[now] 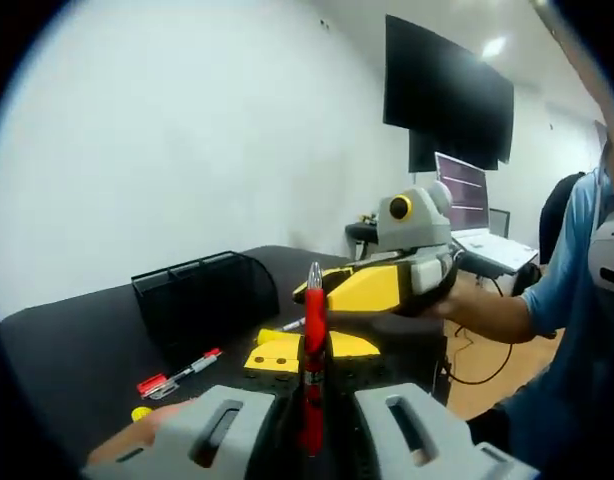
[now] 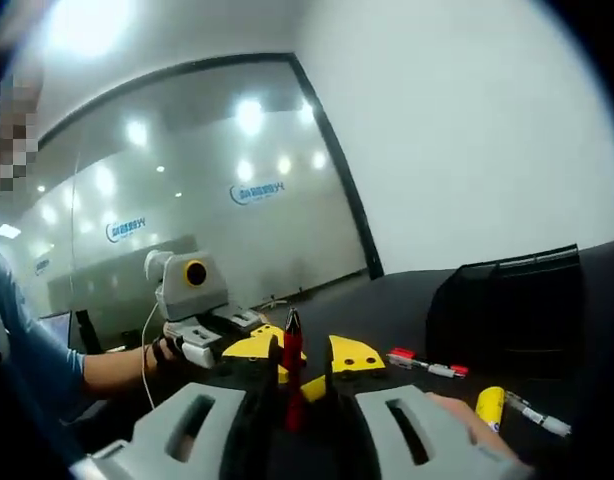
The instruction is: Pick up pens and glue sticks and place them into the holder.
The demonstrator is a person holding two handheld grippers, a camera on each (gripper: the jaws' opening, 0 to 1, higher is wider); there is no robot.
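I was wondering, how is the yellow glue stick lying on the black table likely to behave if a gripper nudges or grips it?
The yellow glue stick looks like a short round cylinder lying on its side, so a nudge would probably roll it across the smooth black table. Its casing appears to be hard, glossy plastic, likely stiff but possibly slippery. It seems small, so probably light.

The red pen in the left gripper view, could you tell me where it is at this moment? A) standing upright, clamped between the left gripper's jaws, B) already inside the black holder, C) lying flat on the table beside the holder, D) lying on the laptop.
A: the red pen stands upright with its tip upward, pinched between the jaws of the left gripper, in front of the black holder.
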